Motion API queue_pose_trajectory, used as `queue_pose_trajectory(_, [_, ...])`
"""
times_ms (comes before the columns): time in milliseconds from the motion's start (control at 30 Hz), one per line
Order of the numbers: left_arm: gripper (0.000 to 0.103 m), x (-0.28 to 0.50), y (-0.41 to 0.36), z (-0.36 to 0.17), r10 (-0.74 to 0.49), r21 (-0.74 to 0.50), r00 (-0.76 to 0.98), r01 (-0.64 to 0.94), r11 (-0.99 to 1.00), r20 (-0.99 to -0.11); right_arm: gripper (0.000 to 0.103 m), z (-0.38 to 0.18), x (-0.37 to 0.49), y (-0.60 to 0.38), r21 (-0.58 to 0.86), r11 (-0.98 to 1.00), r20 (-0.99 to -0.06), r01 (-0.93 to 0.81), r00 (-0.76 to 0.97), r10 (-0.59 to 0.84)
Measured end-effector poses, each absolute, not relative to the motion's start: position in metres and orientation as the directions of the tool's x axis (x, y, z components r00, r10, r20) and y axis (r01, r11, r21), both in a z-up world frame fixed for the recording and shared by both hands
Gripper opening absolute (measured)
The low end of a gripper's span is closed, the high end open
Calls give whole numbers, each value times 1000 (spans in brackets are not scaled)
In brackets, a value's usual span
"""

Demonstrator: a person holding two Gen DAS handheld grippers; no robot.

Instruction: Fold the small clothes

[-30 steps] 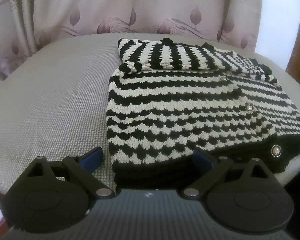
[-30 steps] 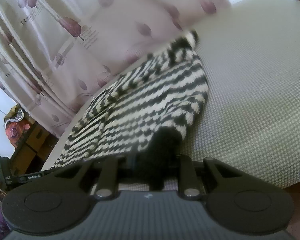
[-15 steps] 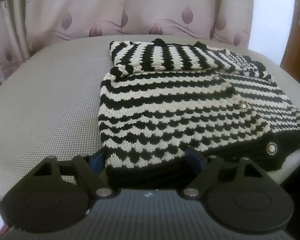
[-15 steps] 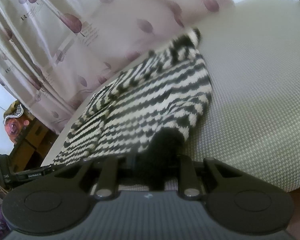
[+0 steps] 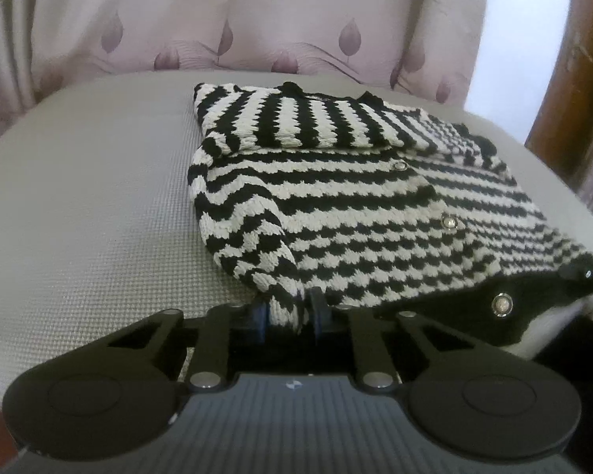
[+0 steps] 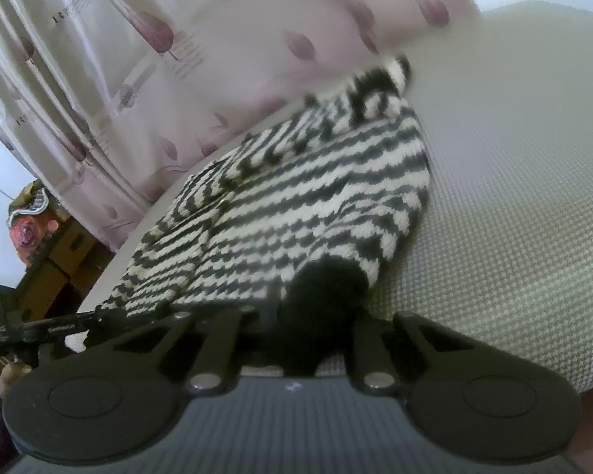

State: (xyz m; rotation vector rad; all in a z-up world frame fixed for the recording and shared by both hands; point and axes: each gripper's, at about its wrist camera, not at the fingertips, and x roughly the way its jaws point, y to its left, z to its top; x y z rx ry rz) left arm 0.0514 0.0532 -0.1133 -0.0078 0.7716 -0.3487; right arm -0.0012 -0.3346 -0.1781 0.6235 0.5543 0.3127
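Note:
A black-and-white striped knit cardigan (image 5: 367, 213) with shiny round buttons lies on a grey woven table (image 5: 91, 213); one sleeve is folded across its far edge. My left gripper (image 5: 286, 312) is shut on the near left corner of the cardigan's hem, which bunches up between the blue pads. In the right wrist view the same cardigan (image 6: 296, 205) stretches away to the upper left. My right gripper (image 6: 316, 335) is shut on the black hem band at the other near corner.
A pink curtain (image 5: 296, 19) with leaf prints hangs right behind the table. A wooden post (image 5: 565, 79) stands at the right. The table's rounded edge runs close to the cardigan on the right. Boxes and clutter (image 6: 39, 245) sit on the floor beyond the table.
My left gripper went from open around the hem to shut on it, and the corner has puckered and lifted. My right gripper stayed shut on the hem.

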Motion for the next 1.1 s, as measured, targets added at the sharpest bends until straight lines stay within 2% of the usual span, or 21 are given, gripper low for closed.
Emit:
queue_pose_trajectory(67, [35, 54, 60, -114, -302, -142, 664, 285, 948, -684, 13, -179, -1, -337, 638, 761, -386, -114, 808, 445])
queue_pose_trajectory(100, [47, 55, 63, -114, -303, -145, 660, 285, 948, -687, 14, -179, -1, -338, 643, 757, -383, -120, 805, 453])
queue_pose_trajectory(133, [55, 56, 65, -114, -315, -149, 649, 299, 943, -693, 14, -180, 0, -340, 652, 750, -381, -114, 805, 454])
queue_pose_trajectory(200, [89, 55, 70, -112, -315, -149, 646, 298, 943, -696, 14, -181, -1, -341, 663, 740, -376, -116, 803, 463])
queue_pose_trajectory(233, [93, 56, 72, -113, -319, -156, 638, 300, 941, -701, 14, -181, -1, -342, 665, 738, -376, -116, 801, 465])
queue_pose_trajectory(333, [80, 54, 76, -115, -348, -179, 625, 319, 931, -699, 14, -182, -1, -343, 673, 730, -370, -118, 801, 471])
queue_pose_trajectory(400, [43, 55, 74, -114, -342, -154, 630, 334, 930, -698, 14, -183, -1, -343, 677, 727, -369, -117, 800, 473])
queue_pose_trajectory(433, [37, 57, 75, -114, -358, -178, 620, 334, 926, -698, 14, -183, 0, -343, 677, 726, -370, -117, 799, 474])
queue_pose_trajectory(467, [24, 60, 76, -114, -383, -219, 605, 330, 918, -698, 14, -182, 0, -343, 679, 725, -370, -117, 798, 475])
queue_pose_trajectory(500, [19, 63, 79, -114, -400, -251, 593, 320, 914, -699, 14, -182, 0, -343, 680, 724, -369, -117, 798, 476])
queue_pose_trajectory(667, [19, 69, 82, -114, -413, -283, 578, 305, 909, -704, 14, -184, 0, -345, 695, 710, -366, -114, 794, 485])
queue_pose_trajectory(733, [33, 68, 80, -112, -385, -239, 590, 313, 919, -709, 14, -183, 0, -344, 690, 713, -368, -121, 790, 491])
queue_pose_trajectory(800, [54, 66, 77, -111, -408, -240, 577, 347, 907, -707, 16, -181, 2, -345, 688, 715, -370, -124, 787, 493])
queue_pose_trajectory(833, [54, 65, 74, -111, -404, -225, 579, 357, 907, -709, 16, -182, 2, -346, 696, 707, -366, -124, 786, 499])
queue_pose_trajectory(933, [50, 60, 60, -113, -365, -148, 600, 379, 913, -712, 16, -182, 4, -344, 688, 714, -375, -128, 780, 501])
queue_pose_trajectory(1000, [33, 59, 59, -113, -360, -147, 608, 372, 917, -708, 16, -182, 6, -343, 691, 712, -376, -127, 777, 504])
queue_pose_trajectory(1033, [30, 60, 60, -113, -358, -151, 610, 365, 919, -707, 16, -182, 7, -343, 692, 710, -377, -126, 777, 505])
queue_pose_trajectory(1067, [21, 60, 60, -113, -349, -144, 616, 358, 922, -706, 16, -182, 8, -343, 692, 711, -377, -124, 778, 503])
queue_pose_trajectory(1100, [20, 60, 59, -113, -338, -132, 625, 352, 927, -704, 16, -181, 8, -342, 687, 716, -379, -125, 779, 499])
